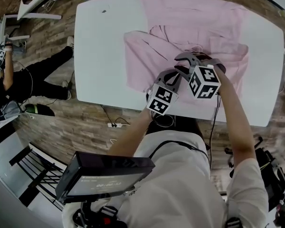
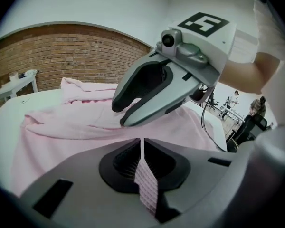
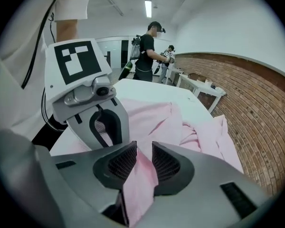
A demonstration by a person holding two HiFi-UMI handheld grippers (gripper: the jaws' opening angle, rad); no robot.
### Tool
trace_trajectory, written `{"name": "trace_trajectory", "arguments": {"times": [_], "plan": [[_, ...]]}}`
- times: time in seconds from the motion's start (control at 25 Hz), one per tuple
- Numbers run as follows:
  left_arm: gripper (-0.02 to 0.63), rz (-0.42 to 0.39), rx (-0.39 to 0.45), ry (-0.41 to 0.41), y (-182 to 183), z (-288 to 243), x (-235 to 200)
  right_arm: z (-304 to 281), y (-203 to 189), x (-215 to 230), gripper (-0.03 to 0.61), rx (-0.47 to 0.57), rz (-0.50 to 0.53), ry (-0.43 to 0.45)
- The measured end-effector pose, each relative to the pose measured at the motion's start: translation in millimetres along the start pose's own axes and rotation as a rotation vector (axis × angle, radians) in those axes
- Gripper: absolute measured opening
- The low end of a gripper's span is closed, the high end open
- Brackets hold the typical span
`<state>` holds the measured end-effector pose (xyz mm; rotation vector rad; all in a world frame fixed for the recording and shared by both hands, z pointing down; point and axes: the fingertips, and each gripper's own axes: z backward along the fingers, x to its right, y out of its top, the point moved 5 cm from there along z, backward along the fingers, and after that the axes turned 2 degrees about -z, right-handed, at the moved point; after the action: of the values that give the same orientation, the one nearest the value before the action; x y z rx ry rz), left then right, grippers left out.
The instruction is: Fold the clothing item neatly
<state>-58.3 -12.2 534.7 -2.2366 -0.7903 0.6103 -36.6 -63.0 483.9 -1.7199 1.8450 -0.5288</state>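
My left claw (image 2: 142,144) pinches a thin fold of the pink shirt (image 1: 190,23) on the surface (image 1: 99,46); my right claw (image 3: 141,161) grips a thicker fold

One pink shirt (image 1: 190,37) lies on one white table (image 1: 99,56). Two grippers are over the shirt toward the table's near edge: the left gripper (image 1: 173,76) and the right gripper (image 1: 187,59). They carry two marker cubes (image 1: 160,99), one each. Each pair of jaws is closed on one fold of the shirt. In the right gripper view, two people (image 3: 145,51) stand beyond the table's far end.
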Motion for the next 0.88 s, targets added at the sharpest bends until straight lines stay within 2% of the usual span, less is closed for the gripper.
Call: {"name": "trace_trajectory", "arguments": {"times": [0.12, 0.28, 0.44, 0.52, 0.68, 0.88], "plan": [[0.005, -0.008, 0.012, 0.000, -3, -2, 1, -9, 5, -6, 0.101, -0.025, 0.017, -0.002], [0.005, -0.016, 0.061, 0.041, 0, 7, -1, -15, 8, -10, 0.101, -0.042, 0.002, -0.028], [0.005, -0.022, 0.041, 0.031, -7, 10, 1, -21, 7, -9, 0.100, -0.056, -0.029, -0.032], [0.005, -0.022, 0.039, 0.022, -7, 8, 0, -21, 7, -6, 0.014, -0.044, -0.055, -0.044], [0.005, -0.011, 0.039, 0.012, -8, 7, -2, -6, 11, 4, 0.014, 0.011, -0.141, -0.051], [0.005, -0.016, 0.053, 0.008, -2, 10, -1, 19, -2, 42, 0.014, 0.022, -0.197, -0.157]]}}
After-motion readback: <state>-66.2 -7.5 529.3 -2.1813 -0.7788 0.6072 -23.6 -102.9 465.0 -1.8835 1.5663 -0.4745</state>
